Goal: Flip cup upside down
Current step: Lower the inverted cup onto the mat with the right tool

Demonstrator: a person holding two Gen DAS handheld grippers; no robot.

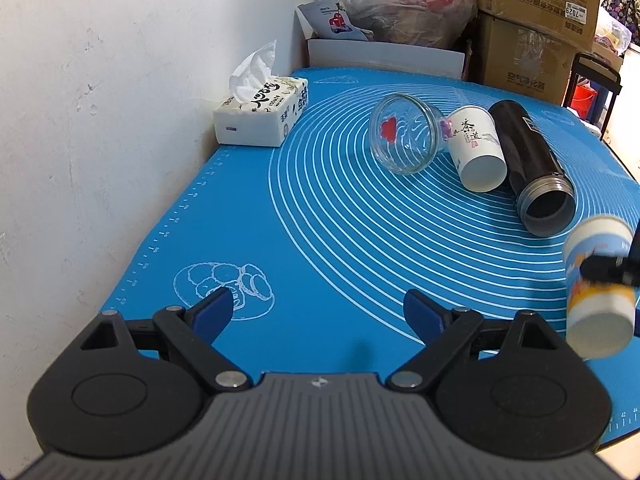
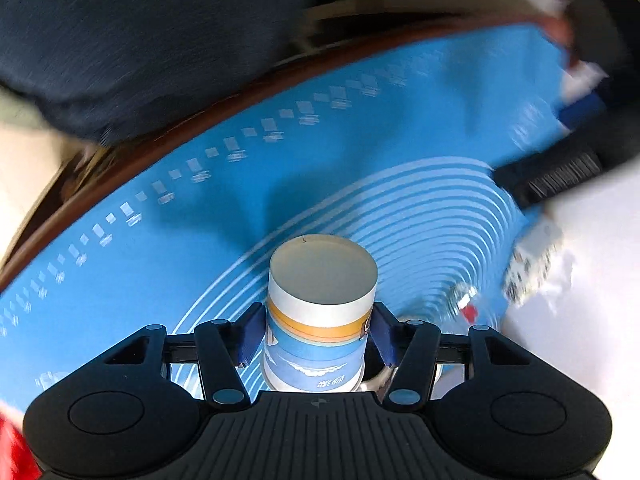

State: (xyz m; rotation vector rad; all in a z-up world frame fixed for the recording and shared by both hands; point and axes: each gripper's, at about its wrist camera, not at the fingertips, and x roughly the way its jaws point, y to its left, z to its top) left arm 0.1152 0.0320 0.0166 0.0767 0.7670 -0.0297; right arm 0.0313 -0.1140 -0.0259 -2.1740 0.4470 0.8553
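My right gripper [image 2: 318, 330] is shut on a blue, orange and white paper cup [image 2: 320, 312], its flat base pointing away from the camera, held above the blue mat [image 2: 200, 220]. The right wrist view is motion-blurred. In the left wrist view the same cup [image 1: 600, 288] hangs at the right edge, tilted, with a black finger [image 1: 608, 270] across it. My left gripper [image 1: 318, 312] is open and empty, low over the mat's near left part [image 1: 280, 240].
On the mat lie a clear glass cup [image 1: 404, 134], a white printed paper cup [image 1: 478, 150] and a black flask [image 1: 532, 168], all on their sides. A tissue box [image 1: 260, 114] stands by the white wall. Boxes and bags [image 1: 532, 28] stand behind.
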